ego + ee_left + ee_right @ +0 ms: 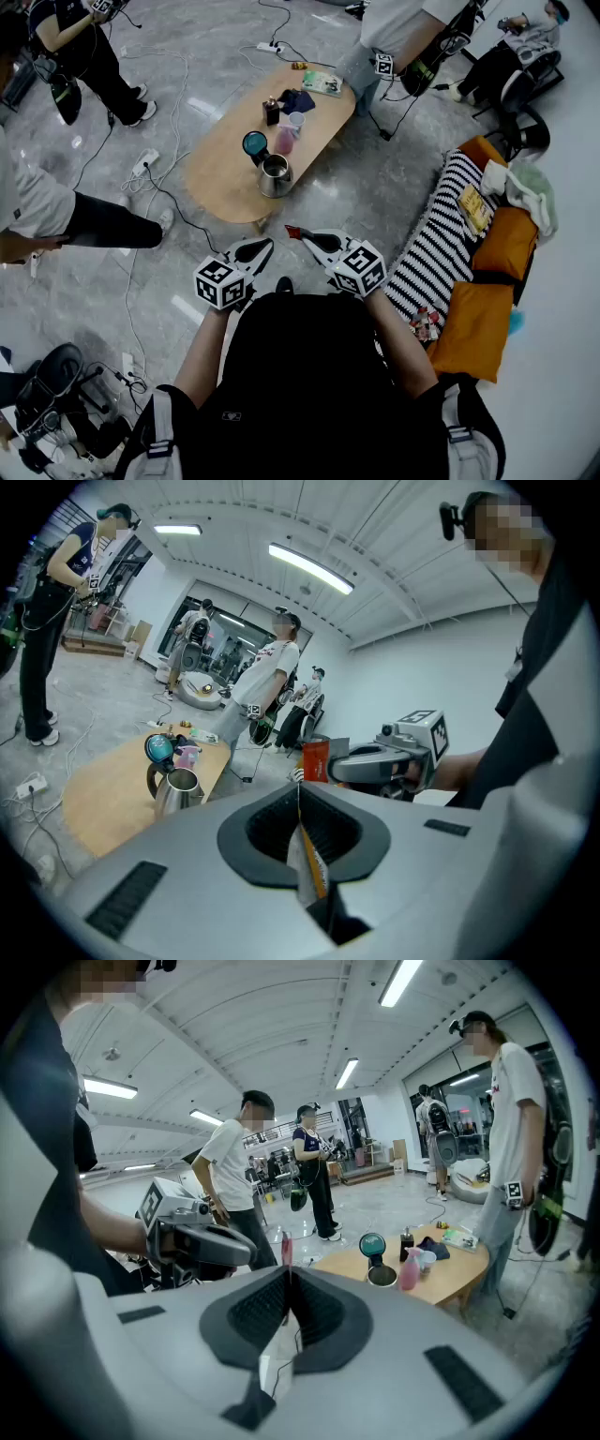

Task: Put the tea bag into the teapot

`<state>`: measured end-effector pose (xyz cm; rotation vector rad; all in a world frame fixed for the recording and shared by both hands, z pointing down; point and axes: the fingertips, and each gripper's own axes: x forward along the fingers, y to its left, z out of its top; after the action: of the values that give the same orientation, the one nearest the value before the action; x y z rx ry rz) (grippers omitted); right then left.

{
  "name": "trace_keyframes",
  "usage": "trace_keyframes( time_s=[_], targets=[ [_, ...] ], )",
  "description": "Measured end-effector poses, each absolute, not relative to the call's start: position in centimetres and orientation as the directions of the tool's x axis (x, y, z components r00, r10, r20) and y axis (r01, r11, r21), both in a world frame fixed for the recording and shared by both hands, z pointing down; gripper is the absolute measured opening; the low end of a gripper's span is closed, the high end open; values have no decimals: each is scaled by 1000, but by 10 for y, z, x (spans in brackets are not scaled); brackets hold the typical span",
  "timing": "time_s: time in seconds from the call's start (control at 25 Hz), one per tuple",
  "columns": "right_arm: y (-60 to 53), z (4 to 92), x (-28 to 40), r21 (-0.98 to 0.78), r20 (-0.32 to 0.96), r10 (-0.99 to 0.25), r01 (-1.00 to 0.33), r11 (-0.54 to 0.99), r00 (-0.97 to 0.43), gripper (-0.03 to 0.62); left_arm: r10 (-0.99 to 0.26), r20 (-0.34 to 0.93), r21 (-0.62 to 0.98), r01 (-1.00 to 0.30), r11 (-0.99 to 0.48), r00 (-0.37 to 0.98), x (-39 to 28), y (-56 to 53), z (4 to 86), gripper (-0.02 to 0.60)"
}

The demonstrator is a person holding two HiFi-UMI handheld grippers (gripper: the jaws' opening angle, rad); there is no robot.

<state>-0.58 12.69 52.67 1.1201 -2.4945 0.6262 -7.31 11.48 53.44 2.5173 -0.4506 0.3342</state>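
Head view has both grippers held close to the person's body, well apart from the steel teapot [275, 175], which stands open on the wooden table [217, 178]. The jaws of the right gripper [305, 236] are pressed on a red tea bag packet [292, 231]. The left gripper [302, 808] has its jaws pinching a thin white-and-orange strip [312, 869]

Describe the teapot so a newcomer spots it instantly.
Find the oval wooden table on the grey floor. At its near end stands the teapot, a shiny steel pot; unlike the pink spray bottle beside it, it has a round teal lid flipped open.
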Motion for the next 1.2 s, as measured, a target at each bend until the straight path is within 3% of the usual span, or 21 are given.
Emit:
trace_keyframes(
  time_s=[0.64,1.2],
  targets=[
    [116,530,11,-284,450,-574,-719,634,-684,8,-266,367,465,-423,-778,892,-53,105,535,15],
    [87,548,91,-303,460,-408,-572,763,-788,8,-439,414,453,-598,-661,798,25,86,533,15]
  ],
)
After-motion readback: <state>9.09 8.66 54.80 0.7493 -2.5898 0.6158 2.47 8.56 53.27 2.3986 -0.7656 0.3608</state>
